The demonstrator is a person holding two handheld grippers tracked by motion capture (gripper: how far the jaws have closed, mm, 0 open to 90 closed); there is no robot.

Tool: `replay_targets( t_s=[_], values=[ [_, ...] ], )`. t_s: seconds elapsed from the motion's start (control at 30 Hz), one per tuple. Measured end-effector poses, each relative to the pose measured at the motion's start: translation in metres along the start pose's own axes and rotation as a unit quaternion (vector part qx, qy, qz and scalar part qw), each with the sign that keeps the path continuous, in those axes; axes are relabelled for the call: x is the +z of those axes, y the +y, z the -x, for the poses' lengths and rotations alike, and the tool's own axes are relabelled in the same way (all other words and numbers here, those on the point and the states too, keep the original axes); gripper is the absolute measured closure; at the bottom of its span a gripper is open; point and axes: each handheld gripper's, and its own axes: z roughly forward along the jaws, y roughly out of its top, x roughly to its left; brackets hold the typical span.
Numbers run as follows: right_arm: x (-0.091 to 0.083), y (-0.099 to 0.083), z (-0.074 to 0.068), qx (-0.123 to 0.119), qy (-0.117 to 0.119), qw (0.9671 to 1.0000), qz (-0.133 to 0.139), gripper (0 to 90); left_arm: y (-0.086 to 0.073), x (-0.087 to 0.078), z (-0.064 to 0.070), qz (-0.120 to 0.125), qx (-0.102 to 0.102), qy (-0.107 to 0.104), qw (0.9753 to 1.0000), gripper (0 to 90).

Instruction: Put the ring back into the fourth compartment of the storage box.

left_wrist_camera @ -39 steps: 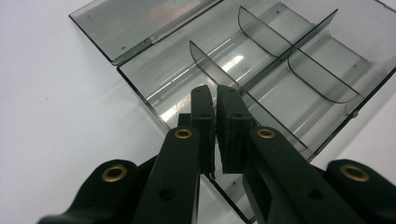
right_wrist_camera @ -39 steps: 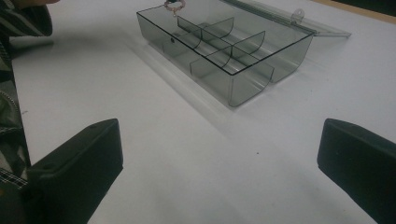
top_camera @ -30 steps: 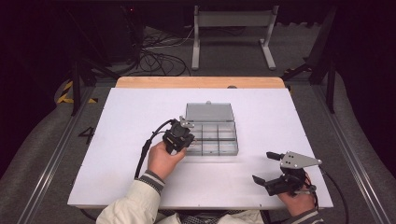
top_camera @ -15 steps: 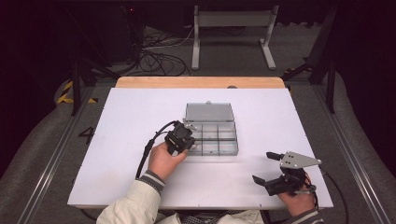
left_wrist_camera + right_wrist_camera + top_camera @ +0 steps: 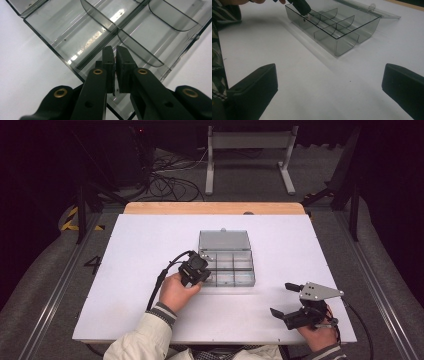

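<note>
At mid-counter [image 5: 150, 245], the left gripper [image 5: 115, 53], jaws nearly clenched on something small, dips into the open clear organizer box [image 5: 227, 267]; the right gripper [image 5: 290, 300] waits released, well apart.

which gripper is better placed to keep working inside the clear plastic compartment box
Left. The left gripper is already over the clear plastic compartment box, jaws nearly together above a near-corner cell. The right gripper sits open on the white table, well clear of it.
</note>
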Motion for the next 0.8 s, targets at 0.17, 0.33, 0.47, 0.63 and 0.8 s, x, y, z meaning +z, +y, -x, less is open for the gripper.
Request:
replay_targets(
  t_s=[0.17,0.33,0.47,0.63,0.8],
  values=[
    [0.0001,-0.0001,0.0000,0.000,0.000,1.0000,-0.001,0.9,-0.0001,0.0014,0.0005,-0.003,0.002,0.005,1.0000,85.7],
    [0.0002,-0.0001,0.0000,-0.001,-0.001,1.0000,0.000,0.9,0.0003,0.0020,0.0016,-0.002,0.002,0.013,0.9999,85.7],
    [0.0002,-0.0001,-0.0001,-0.001,-0.001,1.0000,0.000,0.9,0.0001,0.0022,0.0005,-0.004,0.001,0.019,0.9998,85.6],
    [0.0002,-0.0001,-0.0001,-0.001,-0.001,1.0000,0.000,0.9,-0.0001,0.0002,-0.0005,0.004,-0.001,0.017,0.9998,80.7],
    [0.0003,0.0000,-0.0005,0.000,0.000,1.0000,0.000,0.9,-0.0004,-0.0028,-0.0011,0.013,-0.002,0.015,0.9998,76.6]
  ],
)
